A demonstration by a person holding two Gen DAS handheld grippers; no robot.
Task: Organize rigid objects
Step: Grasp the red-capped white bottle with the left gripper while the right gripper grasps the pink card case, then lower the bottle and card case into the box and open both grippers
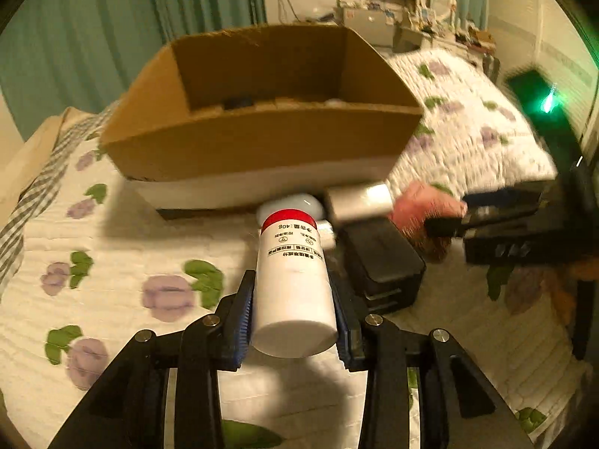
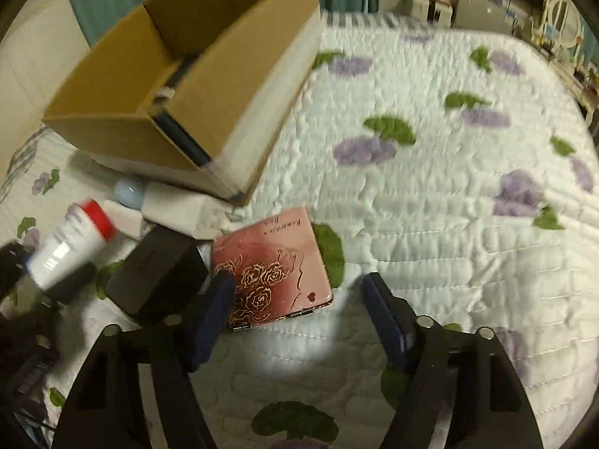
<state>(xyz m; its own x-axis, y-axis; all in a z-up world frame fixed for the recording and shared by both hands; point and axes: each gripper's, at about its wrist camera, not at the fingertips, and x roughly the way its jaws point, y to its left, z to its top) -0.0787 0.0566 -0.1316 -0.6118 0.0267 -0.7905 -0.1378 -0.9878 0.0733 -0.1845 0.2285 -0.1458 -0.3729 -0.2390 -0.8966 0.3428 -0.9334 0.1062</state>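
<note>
One white bottle (image 1: 294,288), left tool (image 1: 295,299)

Ahead of my left gripper (image 1: 295,312): the cardboard box (image 1: 262,142) stands across the way, near wall upright, top open.
Between me and the box: a pale round-ended item (image 1: 295,204), a silver-white box (image 1: 359,198) and a black case (image 1: 382,258) crowd the quilt (image 1: 123,232) at the box's foot.
My left fingers: filled by the white bottle (image 1: 295,280), so no spare gap there.
Left of the bottle: open quilt up to the box.
My right gripper (image 2: 299,303): fingers wide apart over the pink tin (image 2: 269,269); the black case (image 2: 157,273) touches the tin's left edge, crowding my left finger.
Right of the tin: open quilt (image 2: 449,187).
</note>
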